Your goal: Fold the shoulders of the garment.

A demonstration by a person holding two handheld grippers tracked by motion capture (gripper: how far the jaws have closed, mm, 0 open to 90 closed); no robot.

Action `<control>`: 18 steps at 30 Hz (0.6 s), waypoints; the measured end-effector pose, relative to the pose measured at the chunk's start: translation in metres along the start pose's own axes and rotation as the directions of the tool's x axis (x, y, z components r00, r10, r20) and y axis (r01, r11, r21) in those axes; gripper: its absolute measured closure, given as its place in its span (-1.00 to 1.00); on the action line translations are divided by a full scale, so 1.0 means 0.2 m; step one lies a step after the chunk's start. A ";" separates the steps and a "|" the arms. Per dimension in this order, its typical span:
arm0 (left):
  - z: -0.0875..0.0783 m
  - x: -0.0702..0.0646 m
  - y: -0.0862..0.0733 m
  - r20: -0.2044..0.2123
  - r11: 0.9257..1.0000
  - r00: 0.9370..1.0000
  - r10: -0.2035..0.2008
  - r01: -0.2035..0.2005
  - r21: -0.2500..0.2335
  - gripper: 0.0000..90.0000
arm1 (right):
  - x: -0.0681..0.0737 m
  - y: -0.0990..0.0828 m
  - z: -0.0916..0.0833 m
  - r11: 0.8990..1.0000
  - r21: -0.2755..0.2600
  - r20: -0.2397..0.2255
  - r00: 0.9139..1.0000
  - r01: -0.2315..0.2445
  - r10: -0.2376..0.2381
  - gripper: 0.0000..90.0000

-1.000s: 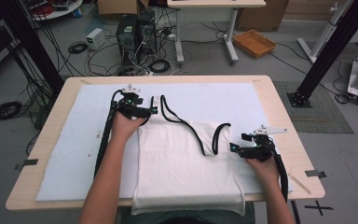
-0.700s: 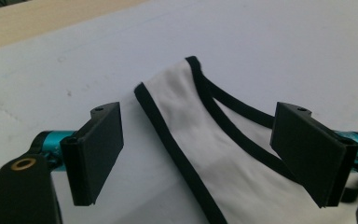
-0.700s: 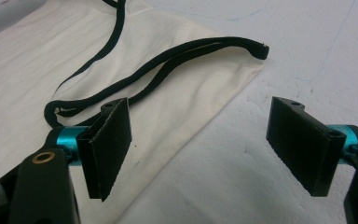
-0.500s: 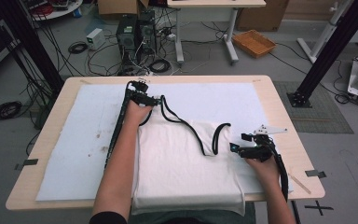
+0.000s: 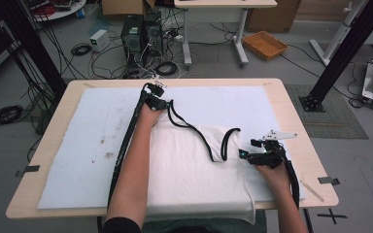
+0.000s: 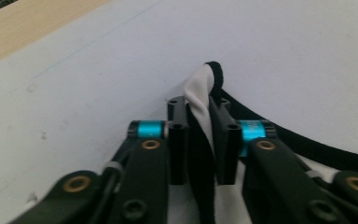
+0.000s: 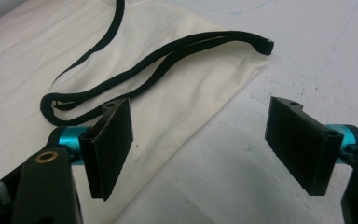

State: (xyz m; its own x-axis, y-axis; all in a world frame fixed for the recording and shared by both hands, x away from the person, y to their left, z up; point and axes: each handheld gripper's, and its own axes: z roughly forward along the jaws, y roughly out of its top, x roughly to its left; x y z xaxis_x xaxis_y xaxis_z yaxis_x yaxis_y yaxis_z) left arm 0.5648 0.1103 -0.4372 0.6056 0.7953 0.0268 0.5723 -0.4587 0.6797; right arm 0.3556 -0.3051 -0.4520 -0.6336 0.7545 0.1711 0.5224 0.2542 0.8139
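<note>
We look down on a wooden table (image 5: pixel 291 104) covered almost edge to edge by a white mat (image 5: pixel 92 145), which carries a few dark specks on its left part. On the mat, toward the near edge and a little right of centre, lies a white sleeveless garment (image 5: pixel 194 174) with black trim; its hem hangs just over the table's near side. One black-edged strap runs up and away toward the far side, and a second black-edged loop (image 5: pixel 227 143) curls upright near the garment's right edge.

The left gripper (image 5: pixel 156 101) sits at the far end of that long strap, the forearm stretched across the mat behind it. In the left gripper view its jaws are pressed together on a pinch of the white fabric with its black trim (image 6: pixel 205 100) (the cloth bunches up between the two pads and pokes out above them).

The right gripper (image 5: pixel 260 154) rests beside the garment's right edge. In the right gripper view its jaws stand wide apart with nothing between them, one over the cloth's edge (image 7: pixel 177 112), the other over bare mat.
</note>
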 end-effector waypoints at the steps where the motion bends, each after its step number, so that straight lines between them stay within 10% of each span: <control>1: 0.00 0.00 0.00 -0.003 1.000 1.000 0.007 -0.007 0.005 0.84 | 0.00 0.00 0.00 1.000 -0.006 0.000 1.000 -0.002 0.002 -0.47; 10: -0.13 -0.03 -0.03 0.061 0.993 0.998 -0.020 0.027 -0.111 0.86 | 0.00 0.00 0.00 1.000 -0.004 -0.002 1.000 -0.006 0.006 -0.47; 18: -0.34 -0.13 -0.07 0.086 0.976 0.995 0.047 -0.027 -0.216 0.86 | 0.00 0.00 0.00 1.000 -0.006 -0.007 1.000 -0.010 0.010 -0.47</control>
State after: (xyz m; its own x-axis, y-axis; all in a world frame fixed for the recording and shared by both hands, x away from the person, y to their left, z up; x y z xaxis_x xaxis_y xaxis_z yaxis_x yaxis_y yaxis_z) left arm 0.5035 0.1226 -0.3972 0.6772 0.7358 -0.0047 0.4226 -0.3837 0.8211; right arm 0.3556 -0.3063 -0.4519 -0.6325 0.7526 0.1830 0.5251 0.2429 0.8156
